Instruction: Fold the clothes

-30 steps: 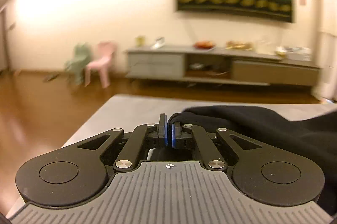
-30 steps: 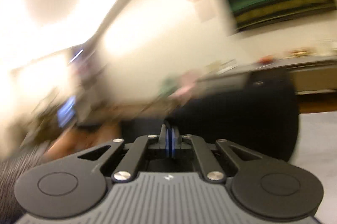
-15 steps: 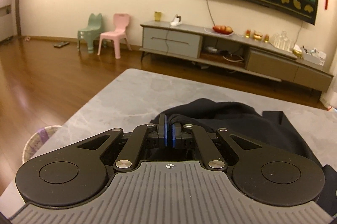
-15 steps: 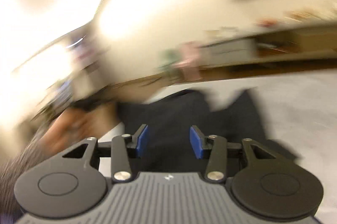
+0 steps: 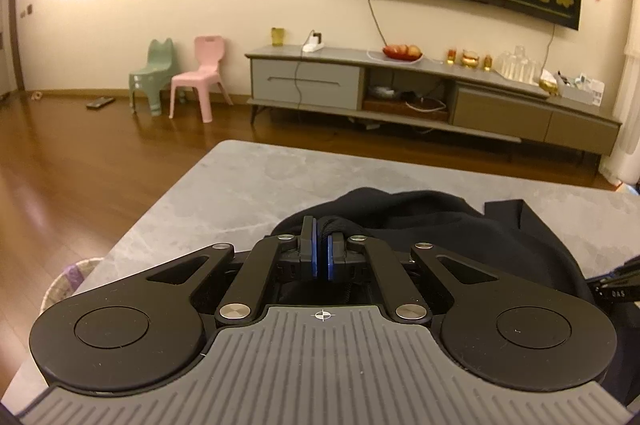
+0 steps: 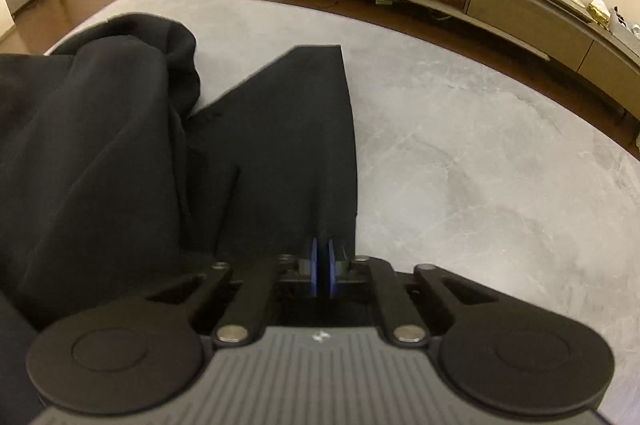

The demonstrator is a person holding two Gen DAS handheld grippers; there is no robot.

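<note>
The table (image 6: 480,145) is a grey marble-look slab; a black garment (image 6: 120,153) lies heaped over its left side, with one flat panel reaching toward the far edge and ending in a straight hem. Beyond the far edge stands a long cabinet (image 5: 400,85), and further left two small chairs (image 5: 176,77) (one green, one pink) sit against the wall. The left gripper (image 5: 320,245) is clenched on a bunched fold of the garment near the left edge — cloth shows between its blue pads; the right gripper (image 6: 321,267) is clamped on the panel's near end, its pads almost touching.
</note>
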